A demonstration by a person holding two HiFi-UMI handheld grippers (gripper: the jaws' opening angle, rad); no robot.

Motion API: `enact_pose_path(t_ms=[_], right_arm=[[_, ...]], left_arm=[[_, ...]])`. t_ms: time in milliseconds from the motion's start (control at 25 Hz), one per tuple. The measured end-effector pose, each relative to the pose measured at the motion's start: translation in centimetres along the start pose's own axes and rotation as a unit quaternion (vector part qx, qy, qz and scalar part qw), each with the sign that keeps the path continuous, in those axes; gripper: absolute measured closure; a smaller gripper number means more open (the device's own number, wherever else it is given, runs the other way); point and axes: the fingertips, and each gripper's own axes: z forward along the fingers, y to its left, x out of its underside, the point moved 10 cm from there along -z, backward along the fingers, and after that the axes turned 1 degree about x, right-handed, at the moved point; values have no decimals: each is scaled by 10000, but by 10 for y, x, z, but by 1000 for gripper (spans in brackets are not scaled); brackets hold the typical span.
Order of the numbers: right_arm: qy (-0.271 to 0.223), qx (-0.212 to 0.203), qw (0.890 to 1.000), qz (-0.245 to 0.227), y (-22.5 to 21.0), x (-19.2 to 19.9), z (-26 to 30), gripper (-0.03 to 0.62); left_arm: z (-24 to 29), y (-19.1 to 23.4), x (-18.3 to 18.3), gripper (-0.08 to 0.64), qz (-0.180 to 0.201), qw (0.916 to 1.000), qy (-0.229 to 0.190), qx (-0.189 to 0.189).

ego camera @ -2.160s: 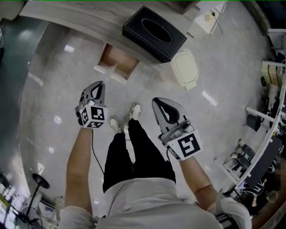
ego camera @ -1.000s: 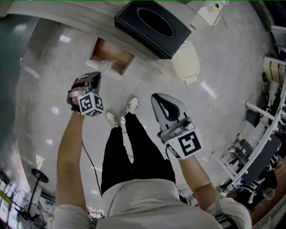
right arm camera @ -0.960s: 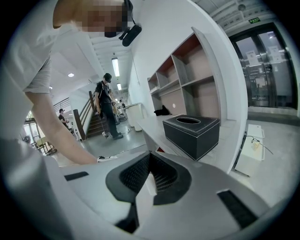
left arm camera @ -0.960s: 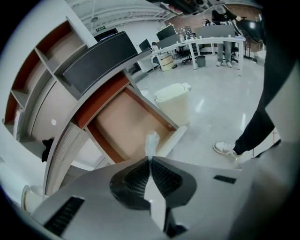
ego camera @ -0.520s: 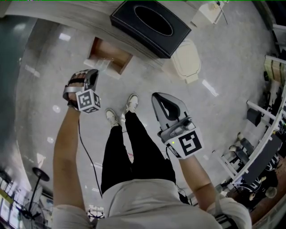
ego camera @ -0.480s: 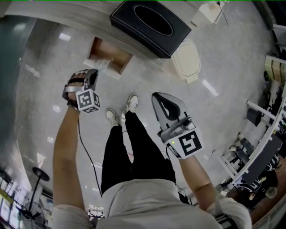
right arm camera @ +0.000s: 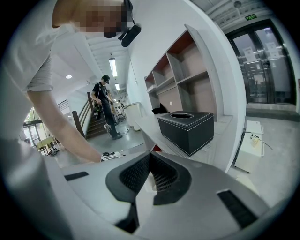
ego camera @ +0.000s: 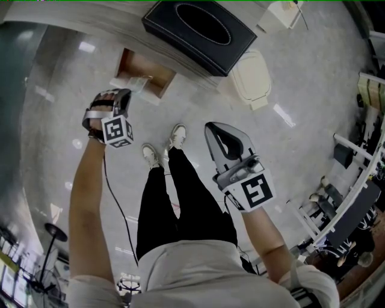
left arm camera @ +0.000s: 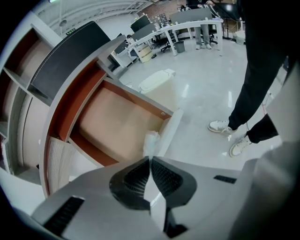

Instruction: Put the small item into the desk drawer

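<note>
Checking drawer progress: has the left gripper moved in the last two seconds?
Yes. The left gripper has moved up the head view, away from the shoes and nearer the open drawer.

The pale wood-grain counter (ego camera: 90, 18) carries one thing on its top — a black tissue box (ego camera: 198, 33). Its brown-lined drawer (ego camera: 144, 69) stands pulled out below the edge. On the glossy grey floor (ego camera: 301, 90) stand a cream lidded bin (ego camera: 251, 78) and two white shoes (ego camera: 177, 136) — the bin just beside the counter.
</note>
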Motion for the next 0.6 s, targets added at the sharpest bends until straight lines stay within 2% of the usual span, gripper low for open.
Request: enact_pose_path(t_ms=[200,480,600], right_arm=[[-6,-4,10000,18,-3,0,-3,569],[2,-23,10000,57,-4,6,-5,569],[-17,-25,10000,68,-3,4,-6,569]], left_arm=[[0,-1,-1,538,338,9994,82,67],[0,-5,-1,537,441,9989,101,115],[-3,-4,-2,481,421,9989,130,135]])
